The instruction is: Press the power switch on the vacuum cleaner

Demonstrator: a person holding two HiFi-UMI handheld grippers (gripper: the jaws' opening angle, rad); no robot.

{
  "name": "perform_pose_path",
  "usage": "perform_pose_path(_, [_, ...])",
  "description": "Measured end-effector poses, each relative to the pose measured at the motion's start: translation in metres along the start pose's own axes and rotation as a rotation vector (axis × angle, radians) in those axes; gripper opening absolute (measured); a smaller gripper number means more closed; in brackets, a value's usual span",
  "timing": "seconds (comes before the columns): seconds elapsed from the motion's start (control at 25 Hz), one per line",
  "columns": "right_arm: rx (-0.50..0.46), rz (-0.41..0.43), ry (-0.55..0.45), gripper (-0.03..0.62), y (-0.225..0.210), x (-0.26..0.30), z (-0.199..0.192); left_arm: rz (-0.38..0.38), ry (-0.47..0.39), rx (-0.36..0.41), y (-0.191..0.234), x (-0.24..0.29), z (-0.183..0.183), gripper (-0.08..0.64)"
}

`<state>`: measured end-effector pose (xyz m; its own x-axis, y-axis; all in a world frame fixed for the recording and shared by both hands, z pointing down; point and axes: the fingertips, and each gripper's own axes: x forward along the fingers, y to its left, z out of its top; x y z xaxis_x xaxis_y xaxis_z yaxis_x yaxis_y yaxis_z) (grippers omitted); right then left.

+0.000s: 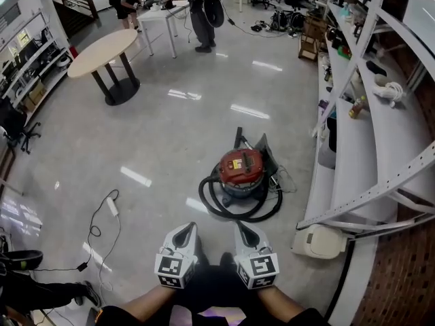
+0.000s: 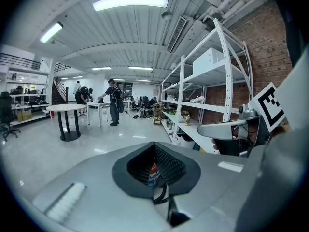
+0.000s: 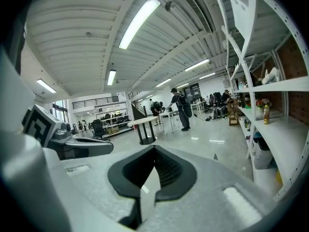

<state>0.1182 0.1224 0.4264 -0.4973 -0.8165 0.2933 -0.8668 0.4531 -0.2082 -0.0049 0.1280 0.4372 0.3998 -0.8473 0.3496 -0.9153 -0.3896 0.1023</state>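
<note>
The vacuum cleaner point(image 1: 239, 170) stands on the floor ahead of me, a red round canister with a black hose point(image 1: 221, 206) coiled around its base. Its switch is too small to make out. My left gripper point(image 1: 188, 229) and right gripper point(image 1: 243, 228) are held side by side low in the head view, well short of the vacuum, both shut and holding nothing. In the left gripper view the shut left gripper point(image 2: 155, 172) shows a sliver of the red vacuum through the slit between its pads. In the right gripper view the right gripper point(image 3: 153, 172) shows only floor through its slit.
White metal shelving point(image 1: 360, 141) runs along the right, with a white bin point(image 1: 318, 241) at its foot. A round table point(image 1: 103, 53) stands far left. People work at a white table point(image 1: 163, 12) at the back. A power strip and cord point(image 1: 111, 207) lie on the floor at left.
</note>
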Motion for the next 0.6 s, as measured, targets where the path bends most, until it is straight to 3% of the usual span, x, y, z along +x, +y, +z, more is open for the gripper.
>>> perform_pose_path(0.6, [0.028, -0.111, 0.037, -0.009, -0.045, 0.05, -0.001, -0.137, 0.022, 0.026, 0.012, 0.086, 0.011, 0.015])
